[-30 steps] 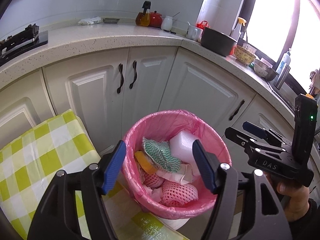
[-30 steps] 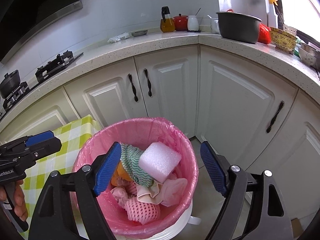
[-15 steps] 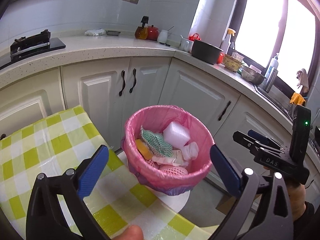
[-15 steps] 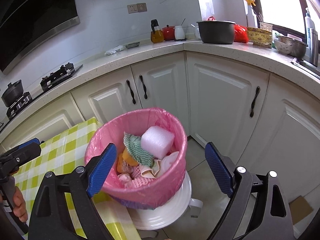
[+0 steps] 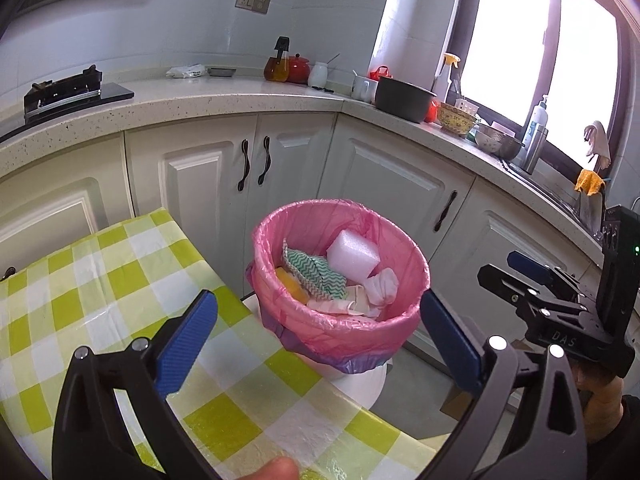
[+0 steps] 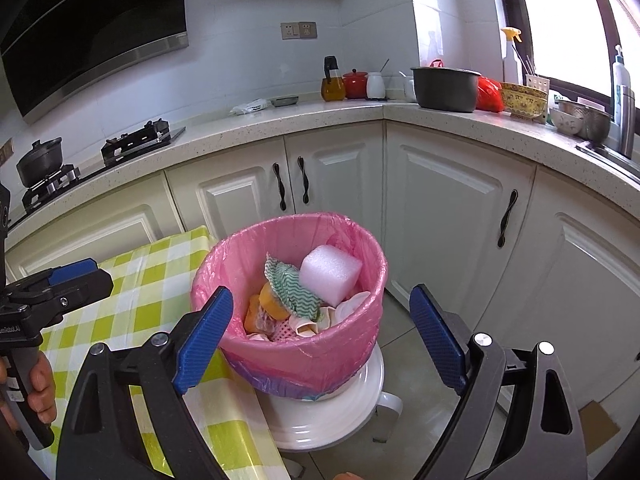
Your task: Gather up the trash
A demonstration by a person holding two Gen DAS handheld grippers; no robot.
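Both grippers have pulled back from the bin, which now looks smaller and sits ahead between the jaws. The left gripper and right gripper are wide open and hold nothing. The trash looks all in. Only the right view shows the pot on the stove.

Daylight came from the window, blown out to white in both views. Room was bright, shadows soft. Strong fisheye bend on the countertop, dark vignette at corners. Focus sharp; slight glare on the tablecloth.
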